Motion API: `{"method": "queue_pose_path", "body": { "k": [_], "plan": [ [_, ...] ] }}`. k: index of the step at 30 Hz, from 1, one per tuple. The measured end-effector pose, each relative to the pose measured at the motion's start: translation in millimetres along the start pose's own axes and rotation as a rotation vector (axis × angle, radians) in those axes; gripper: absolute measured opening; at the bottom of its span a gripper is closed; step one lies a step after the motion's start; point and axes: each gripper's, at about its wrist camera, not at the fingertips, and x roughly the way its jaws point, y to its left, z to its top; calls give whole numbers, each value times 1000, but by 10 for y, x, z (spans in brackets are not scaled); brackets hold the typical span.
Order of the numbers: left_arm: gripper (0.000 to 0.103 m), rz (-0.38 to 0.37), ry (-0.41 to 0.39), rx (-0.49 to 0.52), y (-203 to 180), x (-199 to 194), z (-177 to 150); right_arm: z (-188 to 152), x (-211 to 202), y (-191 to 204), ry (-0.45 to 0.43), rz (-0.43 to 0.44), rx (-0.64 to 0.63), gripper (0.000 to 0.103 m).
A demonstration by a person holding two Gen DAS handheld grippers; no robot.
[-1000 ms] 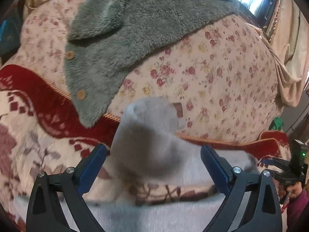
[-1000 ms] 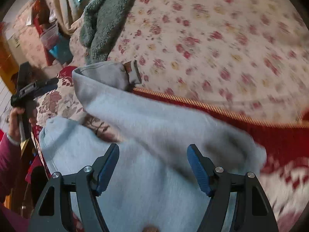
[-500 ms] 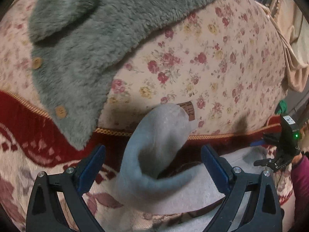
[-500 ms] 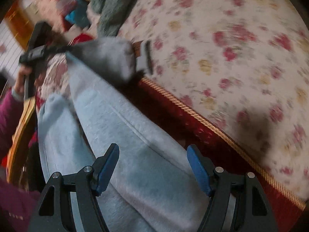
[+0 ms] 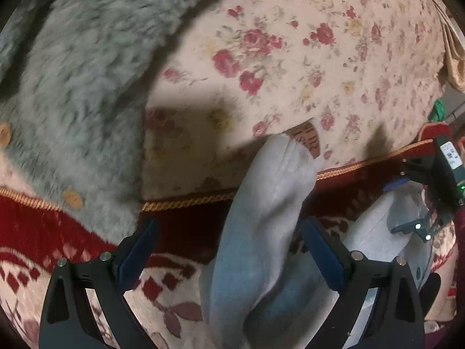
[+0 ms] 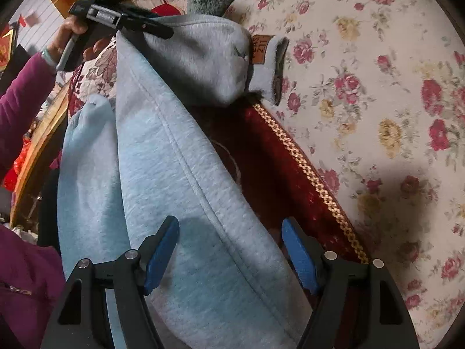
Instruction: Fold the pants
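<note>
Grey pants [image 6: 180,174] hang as a long fold running forward between both claws toward the floral bed [image 6: 377,87]. Left claw [image 5: 229,250] and right claw [image 6: 229,250] each stand wide, the cloth passing between unpinched pads.

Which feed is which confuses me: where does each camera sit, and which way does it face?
Left wrist: rides the left claw, aimed steeply down at the grey pants on the floral bedspread; its own fingers frame the bottom, and the right claw shows at the right edge.
Right wrist: rides the right claw, looking down along the pants; its own fingers show below, and a hand in a purple sleeve holds the left claw at top left.
Shared: pants, their brown label, bedspread.
</note>
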Motion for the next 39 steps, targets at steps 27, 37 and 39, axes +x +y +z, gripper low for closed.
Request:
{"method": "queue_pose_path", "body": {
  "k": [27, 37, 39],
  "plan": [
    [9, 165, -205, -59, -149, -520, -223, 50, -265, 579, 24, -361, -77, 14],
    [9, 40, -469, -254, 55, -1540, -1219, -233, -1350, 1430, -200, -438, -37, 6],
    [9, 7, -475, -269, -13, -1536, -1536, -320, -1415, 1624, -206, -431, -40, 6]
  ]
}}
